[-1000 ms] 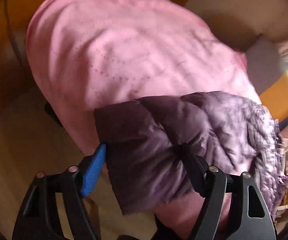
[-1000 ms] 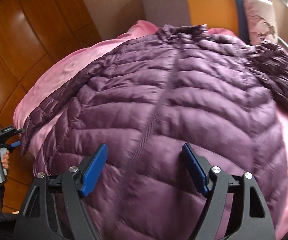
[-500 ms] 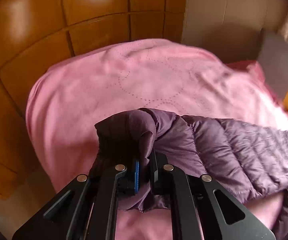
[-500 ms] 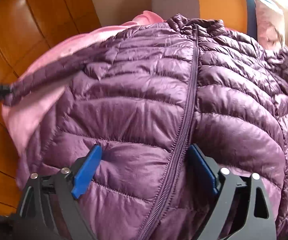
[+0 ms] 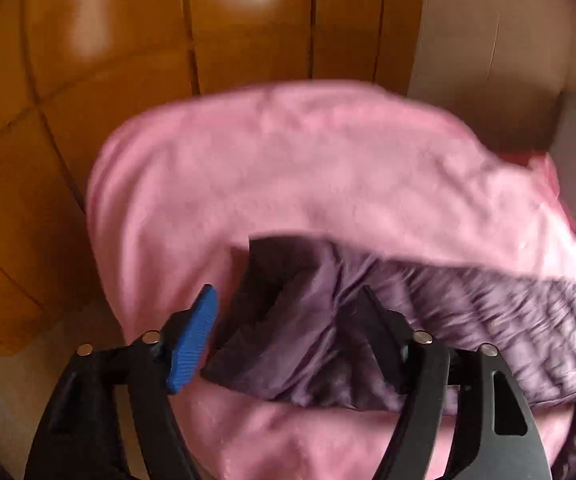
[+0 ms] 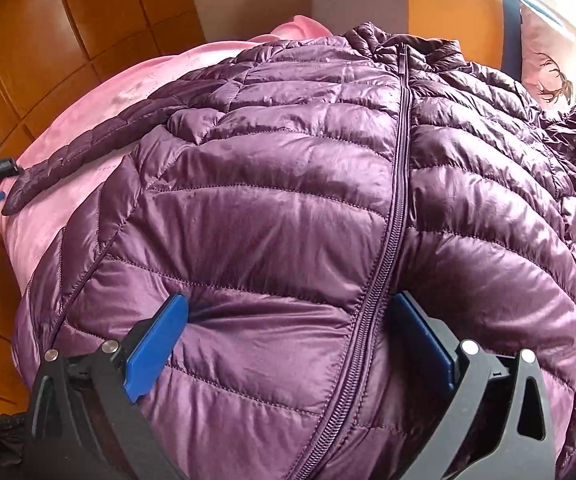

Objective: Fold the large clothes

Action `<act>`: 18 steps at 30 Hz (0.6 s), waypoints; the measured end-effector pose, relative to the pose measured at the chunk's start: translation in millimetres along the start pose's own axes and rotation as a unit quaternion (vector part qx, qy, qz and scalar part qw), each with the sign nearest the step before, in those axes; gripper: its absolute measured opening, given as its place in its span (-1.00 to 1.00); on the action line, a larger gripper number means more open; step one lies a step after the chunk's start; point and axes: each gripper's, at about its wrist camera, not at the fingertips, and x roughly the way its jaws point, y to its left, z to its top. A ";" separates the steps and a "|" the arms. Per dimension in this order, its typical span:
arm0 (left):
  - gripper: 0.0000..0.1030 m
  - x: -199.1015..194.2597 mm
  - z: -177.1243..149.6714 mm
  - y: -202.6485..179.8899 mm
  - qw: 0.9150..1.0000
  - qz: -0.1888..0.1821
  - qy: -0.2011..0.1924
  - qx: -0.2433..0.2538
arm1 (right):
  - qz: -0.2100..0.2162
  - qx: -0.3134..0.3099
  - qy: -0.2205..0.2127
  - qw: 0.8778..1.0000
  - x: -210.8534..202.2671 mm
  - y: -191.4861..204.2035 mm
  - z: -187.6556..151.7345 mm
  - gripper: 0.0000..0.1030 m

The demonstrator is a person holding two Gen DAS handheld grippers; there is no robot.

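The left tool, jaws wide, straddles the sleeve cuff ungripped; the right tool, open, presses the jacket at 6 o'clock, where slick fabric could slide.

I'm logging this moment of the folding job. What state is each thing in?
Jacket: zipped shut, lying front up, spread over the blanket.
Sleeve: stretched out sideways, cuff lying between the open left tongs, not pinched.
Left tongs: open.
Right tongs: open, pressed onto the jacket's lower front, astride the zipper.
Blanket: spread flat under the jacket.
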 end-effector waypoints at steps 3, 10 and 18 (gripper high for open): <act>0.48 -36.5 -3.7 -21.8 0.999 -0.028 -0.026 0.027 | 0.010 0.004 -0.007 1.000 -6.5 -1.7 -0.5 0.96; 0.48 -101.6 -61.5 -129.6 0.969 -0.211 -0.001 0.129 | 0.023 0.142 -0.078 0.986 -68.0 -82.4 -8.2 0.86; 0.48 -149.9 -165.2 -243.8 0.905 -0.330 0.058 0.263 | -0.064 0.479 -0.172 0.859 -156.1 -306.1 -110.1 0.22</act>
